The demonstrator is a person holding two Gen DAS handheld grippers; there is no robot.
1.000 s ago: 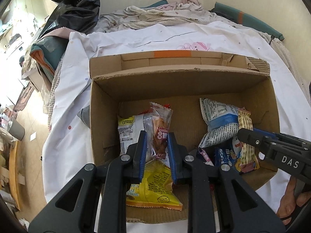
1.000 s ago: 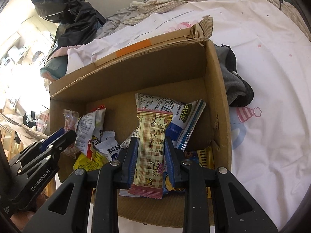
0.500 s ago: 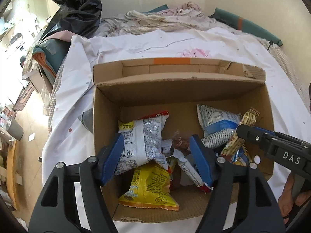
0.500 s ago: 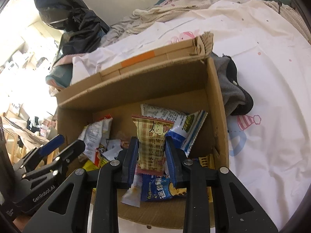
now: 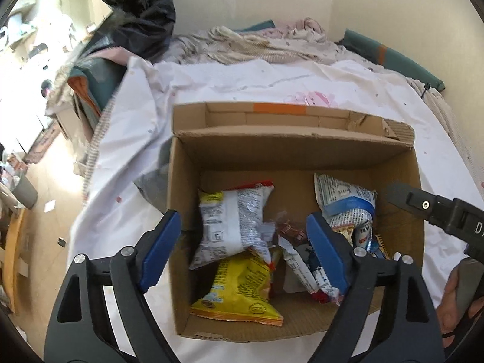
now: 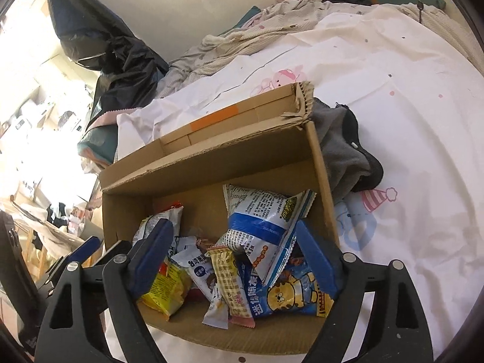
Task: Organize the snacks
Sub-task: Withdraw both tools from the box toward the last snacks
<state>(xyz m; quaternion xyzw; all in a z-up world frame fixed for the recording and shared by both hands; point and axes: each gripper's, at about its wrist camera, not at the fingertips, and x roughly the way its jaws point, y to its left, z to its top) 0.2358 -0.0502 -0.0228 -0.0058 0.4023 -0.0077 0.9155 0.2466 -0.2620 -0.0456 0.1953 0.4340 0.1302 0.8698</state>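
Right wrist | checked snack pack (image 6: 231,284) in box (image 6: 211,163), below right hand-held gripper (image 6: 239,260), jaws just opened

Cardboard box (image 6: 320,163), open-topped, on a white printed bedsheet (image 6: 408,139). Contents, loose pile: blue-and-white snack bag (image 6: 257,220) leaning at the box's right wall; plaid wafer packet (image 6: 230,284) at centre front; blue tiger-print bag (image 6: 290,296) at front right; yellow bag (image 6: 165,287) at front left. Right gripper (image 6: 239,257) above the pile, jaws just opened, apparently nothing gripped. Grey garment (image 6: 341,139) just outside the box's right wall.
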